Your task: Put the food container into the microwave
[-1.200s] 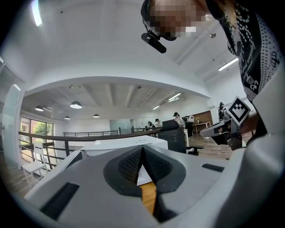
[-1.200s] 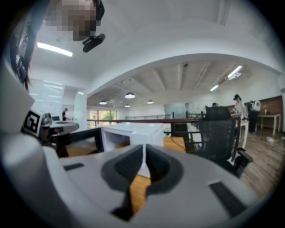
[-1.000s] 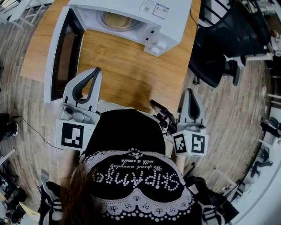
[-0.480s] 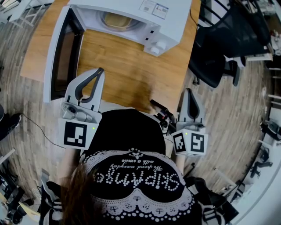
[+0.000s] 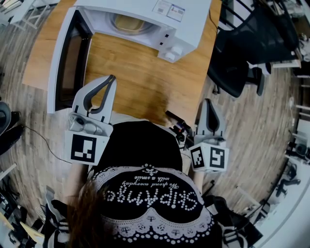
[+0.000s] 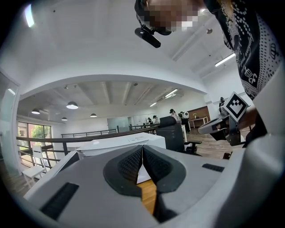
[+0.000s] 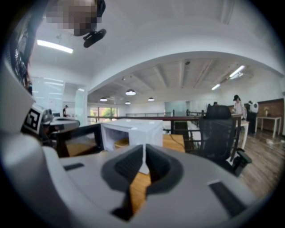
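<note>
Left gripper (image 5: 112, 78) and right gripper (image 5: 208, 101) hung back, fingers (image 6: 129, 164) clenched empty.
Door (image 5: 68, 58) stood open; a clumsy shove risked jolting microwave (image 5: 186, 22) and container (image 5: 127, 22).

microwave (image 5: 140, 7): rear cut off by top edge | tan thing (image 5: 127, 23) inside: half hidden under its roof, kind unclear

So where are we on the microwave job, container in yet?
Looks done: a yellowish container appears to sit inside the microwave.
In hand: nothing. The left gripper and right gripper are both shut and empty, held near the table edge.
Left: the door stands wide open, if closing it counts.
</note>
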### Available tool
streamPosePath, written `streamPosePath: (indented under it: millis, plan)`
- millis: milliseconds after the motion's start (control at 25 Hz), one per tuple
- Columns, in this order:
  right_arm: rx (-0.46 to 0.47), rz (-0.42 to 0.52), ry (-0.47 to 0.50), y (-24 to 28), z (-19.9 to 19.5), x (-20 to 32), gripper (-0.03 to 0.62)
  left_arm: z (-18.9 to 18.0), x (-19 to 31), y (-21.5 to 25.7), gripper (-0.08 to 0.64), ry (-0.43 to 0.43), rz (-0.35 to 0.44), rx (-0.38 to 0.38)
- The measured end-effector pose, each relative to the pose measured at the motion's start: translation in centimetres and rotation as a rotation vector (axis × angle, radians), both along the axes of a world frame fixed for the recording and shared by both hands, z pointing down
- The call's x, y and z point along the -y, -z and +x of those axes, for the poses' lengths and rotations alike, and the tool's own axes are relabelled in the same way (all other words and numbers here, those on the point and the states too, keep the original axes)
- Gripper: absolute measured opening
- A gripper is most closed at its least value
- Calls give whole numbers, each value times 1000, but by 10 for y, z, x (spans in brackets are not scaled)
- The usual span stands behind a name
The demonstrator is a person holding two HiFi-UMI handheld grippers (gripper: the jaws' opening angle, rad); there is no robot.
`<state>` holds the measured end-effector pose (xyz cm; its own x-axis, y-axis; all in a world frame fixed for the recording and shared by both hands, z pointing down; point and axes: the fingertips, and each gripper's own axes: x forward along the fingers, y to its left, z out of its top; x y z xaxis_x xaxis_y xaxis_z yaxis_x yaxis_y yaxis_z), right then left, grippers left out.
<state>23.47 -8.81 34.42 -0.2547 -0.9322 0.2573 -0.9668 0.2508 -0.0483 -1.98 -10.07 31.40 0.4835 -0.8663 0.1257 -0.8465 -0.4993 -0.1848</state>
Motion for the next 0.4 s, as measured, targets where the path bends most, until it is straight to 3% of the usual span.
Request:
streamPosePath:
  millis: [400]
  plan:
    - [-3,-3,3,0,2,4,41,3,2,1,32,-13,2,30]
